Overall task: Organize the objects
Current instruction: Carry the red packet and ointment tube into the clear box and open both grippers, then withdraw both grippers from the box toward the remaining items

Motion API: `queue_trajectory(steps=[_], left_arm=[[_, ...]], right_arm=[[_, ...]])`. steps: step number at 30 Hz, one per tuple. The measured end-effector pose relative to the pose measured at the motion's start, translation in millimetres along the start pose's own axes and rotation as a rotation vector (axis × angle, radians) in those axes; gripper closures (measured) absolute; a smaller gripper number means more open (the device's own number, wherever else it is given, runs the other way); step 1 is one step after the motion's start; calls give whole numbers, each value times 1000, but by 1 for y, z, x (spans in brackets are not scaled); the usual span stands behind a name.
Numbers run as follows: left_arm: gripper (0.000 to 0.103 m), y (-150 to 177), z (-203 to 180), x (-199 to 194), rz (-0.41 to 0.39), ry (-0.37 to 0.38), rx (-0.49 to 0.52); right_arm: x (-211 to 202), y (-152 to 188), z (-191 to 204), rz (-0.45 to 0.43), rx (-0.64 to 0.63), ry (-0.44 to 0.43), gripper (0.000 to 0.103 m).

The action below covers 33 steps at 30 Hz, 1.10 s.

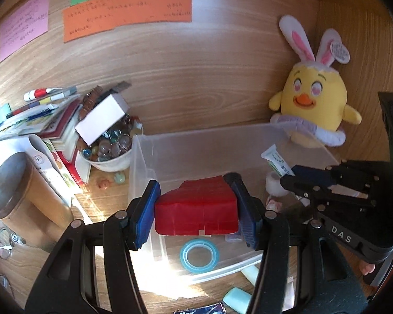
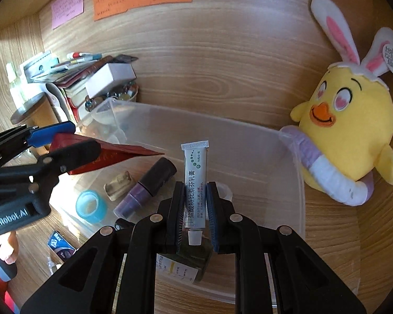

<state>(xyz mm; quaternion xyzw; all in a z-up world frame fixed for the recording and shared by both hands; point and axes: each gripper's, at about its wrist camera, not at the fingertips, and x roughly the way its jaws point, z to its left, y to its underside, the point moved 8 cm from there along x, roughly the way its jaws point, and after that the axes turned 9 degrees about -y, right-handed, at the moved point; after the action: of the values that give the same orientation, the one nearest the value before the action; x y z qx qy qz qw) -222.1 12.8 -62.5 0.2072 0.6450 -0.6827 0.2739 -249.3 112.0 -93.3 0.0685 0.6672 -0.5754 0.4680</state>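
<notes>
My left gripper (image 1: 196, 209) is shut on a red packet (image 1: 196, 206) and holds it over the left part of a clear plastic bin (image 1: 144, 157). My right gripper (image 2: 194, 209) is shut on a white ointment tube (image 2: 195, 180), cap toward me, above the same bin (image 2: 288, 183). In the bin lie a blue tape roll (image 2: 90, 206), a purple tube (image 2: 146, 185), a small tan object (image 2: 118, 184) and a dark green box (image 2: 194, 261). The left gripper and its red packet (image 2: 112, 154) also show in the right wrist view.
A yellow chick plush with rabbit ears (image 2: 348, 130) leans on the wooden wall beside the bin's right end. A bowl of glass marbles (image 1: 110, 149), stacked books (image 1: 52, 120) and a brown cylinder (image 1: 21, 191) stand left of the bin. Small items lie on the desk in front.
</notes>
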Motion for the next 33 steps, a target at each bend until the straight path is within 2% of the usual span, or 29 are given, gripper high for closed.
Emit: queue_trajectory(steps=[8,16,21,26,29,33], left_arm=[[46,5,-1,1,38,25,1],[34,2,4,-9,32,37,-23],[25,0,8,-21,23,37,-39],[15,0,11,-40,-10,28,-37],[10,2,12,-52,-30,13,-21],[7,10,11,-66,-43,5,2]], right_arm=[[1,1,1,-4,-3,-7,88],[-6,1,3,-2,-9,-9,86],[-24,-3,4,-38,-11,-4,68],[-44,-1,9,-64,-23,-12,55],[-56,3,14,-83,-32,-12,50],[-68,12,20,-98,-40,-15,48]])
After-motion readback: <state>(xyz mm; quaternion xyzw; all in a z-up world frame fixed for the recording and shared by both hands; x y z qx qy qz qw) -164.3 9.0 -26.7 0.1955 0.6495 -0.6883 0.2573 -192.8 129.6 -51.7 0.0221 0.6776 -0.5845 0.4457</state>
